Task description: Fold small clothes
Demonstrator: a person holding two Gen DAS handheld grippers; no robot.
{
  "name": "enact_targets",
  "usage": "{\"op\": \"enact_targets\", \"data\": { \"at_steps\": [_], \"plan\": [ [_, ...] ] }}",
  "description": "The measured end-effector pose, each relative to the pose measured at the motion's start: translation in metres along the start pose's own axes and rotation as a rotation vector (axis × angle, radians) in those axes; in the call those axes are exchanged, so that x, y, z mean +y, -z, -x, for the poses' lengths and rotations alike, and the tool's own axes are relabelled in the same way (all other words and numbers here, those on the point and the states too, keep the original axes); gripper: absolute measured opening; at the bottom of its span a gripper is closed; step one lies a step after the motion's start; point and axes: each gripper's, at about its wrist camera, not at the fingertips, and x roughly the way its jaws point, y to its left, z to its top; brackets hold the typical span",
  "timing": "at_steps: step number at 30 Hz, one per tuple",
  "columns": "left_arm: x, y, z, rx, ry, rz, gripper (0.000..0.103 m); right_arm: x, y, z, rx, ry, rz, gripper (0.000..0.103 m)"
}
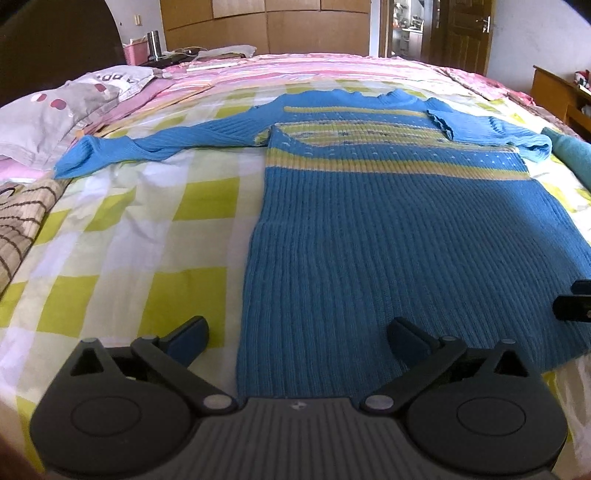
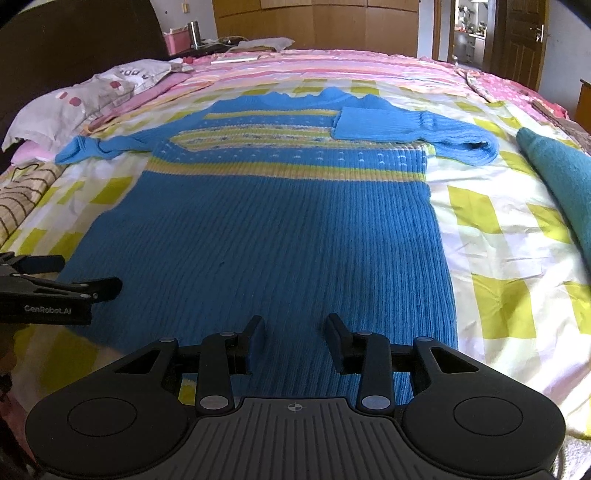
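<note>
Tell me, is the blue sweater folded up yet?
Mostly spread. The blue sweater lies flat on the bed; only one sleeve is folded across its chest.

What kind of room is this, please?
Most likely a bedroom in a home. A blue sweater lies spread on a bed with a checked sheet, a pillow sits at the head end, and wooden wardrobe doors line the far wall.
</note>
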Motion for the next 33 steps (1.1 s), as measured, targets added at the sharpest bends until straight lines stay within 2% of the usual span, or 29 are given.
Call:
{"op": "enact_targets", "data": {
  "at_steps": [11,21,24,28,33],
  "plan": [
    [0.002,-0.002,0.005,0.058,-0.013,0.021,0.103,-0.006,0.004,0.002,-0.025,-0.028,-0.010,0.037],
    [-0.020,-0.011,0.009,0.092,-0.127,-0.064,0.103,-0.017,0.013,0.003,-0.084,-0.092,-0.025,0.040],
    [-0.031,-0.017,0.016,0.093,-0.170,-0.099,0.103,-0.023,0.014,0.011,-0.086,-0.121,-0.054,0.040],
    [-0.046,-0.030,0.029,0.077,-0.184,-0.124,0.103,-0.029,0.011,0.020,-0.114,-0.170,-0.089,0.040],
    [-0.062,-0.045,0.036,0.030,-0.155,-0.131,0.103,-0.044,0.014,0.035,-0.185,-0.178,-0.132,0.040]
  ]
}}
